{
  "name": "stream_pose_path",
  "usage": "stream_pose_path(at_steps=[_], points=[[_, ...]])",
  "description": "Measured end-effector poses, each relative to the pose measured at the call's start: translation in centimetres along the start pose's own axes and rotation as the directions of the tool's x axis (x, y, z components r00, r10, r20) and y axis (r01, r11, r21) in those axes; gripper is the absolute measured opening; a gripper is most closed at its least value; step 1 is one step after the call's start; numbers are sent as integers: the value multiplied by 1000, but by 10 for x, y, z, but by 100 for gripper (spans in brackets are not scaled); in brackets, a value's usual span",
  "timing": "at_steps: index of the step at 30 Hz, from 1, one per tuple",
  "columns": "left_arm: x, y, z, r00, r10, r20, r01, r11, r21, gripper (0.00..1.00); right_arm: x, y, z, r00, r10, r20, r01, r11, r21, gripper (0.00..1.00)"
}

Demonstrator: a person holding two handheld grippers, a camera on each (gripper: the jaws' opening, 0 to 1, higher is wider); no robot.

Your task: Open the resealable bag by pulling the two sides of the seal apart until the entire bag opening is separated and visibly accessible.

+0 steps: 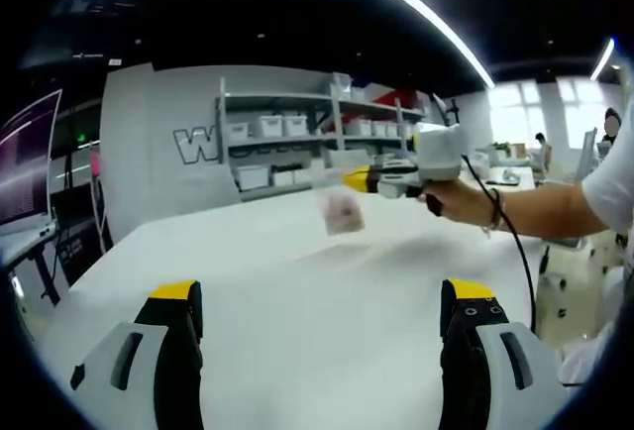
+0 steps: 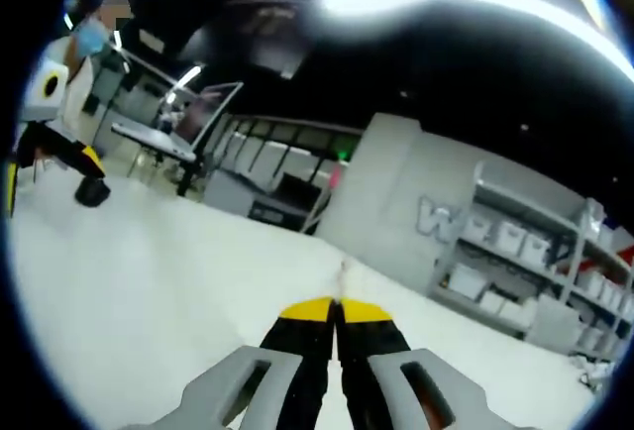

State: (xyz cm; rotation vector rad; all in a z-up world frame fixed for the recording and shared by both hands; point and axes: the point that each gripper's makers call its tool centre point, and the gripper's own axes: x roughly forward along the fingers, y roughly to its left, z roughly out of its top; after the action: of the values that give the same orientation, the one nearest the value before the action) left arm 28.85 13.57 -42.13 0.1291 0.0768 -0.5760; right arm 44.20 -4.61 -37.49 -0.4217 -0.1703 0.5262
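In the left gripper view a small, blurred, pinkish resealable bag [image 1: 343, 214] hangs above the white table [image 1: 297, 341]. It dangles from the yellow tips of my right gripper [image 1: 354, 179], which a hand [image 1: 464, 199] brings in from the right. My left gripper [image 1: 321, 291] stands open low in that view, well short of the bag, with nothing between its jaws. In the right gripper view my right gripper [image 2: 337, 308] is shut. A thin sliver of the bag [image 2: 344, 271] sticks up past its tips. The left gripper [image 2: 69, 158] shows far off at the left edge.
Shelves with white bins [image 1: 297, 131] line the grey wall behind the table; they also appear as shelves [image 2: 515, 242] at the right. A dark monitor [image 1: 25, 162] stands at the left. A black cable [image 1: 517, 252] hangs from the right gripper.
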Motion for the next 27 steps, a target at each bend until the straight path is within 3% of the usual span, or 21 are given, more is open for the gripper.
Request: stream_pose_path(at_steps=[27], points=[[4, 1, 5, 1000, -11, 9, 11, 1000, 13, 100, -26, 9, 8, 999, -4, 34, 3, 1000, 27, 0]])
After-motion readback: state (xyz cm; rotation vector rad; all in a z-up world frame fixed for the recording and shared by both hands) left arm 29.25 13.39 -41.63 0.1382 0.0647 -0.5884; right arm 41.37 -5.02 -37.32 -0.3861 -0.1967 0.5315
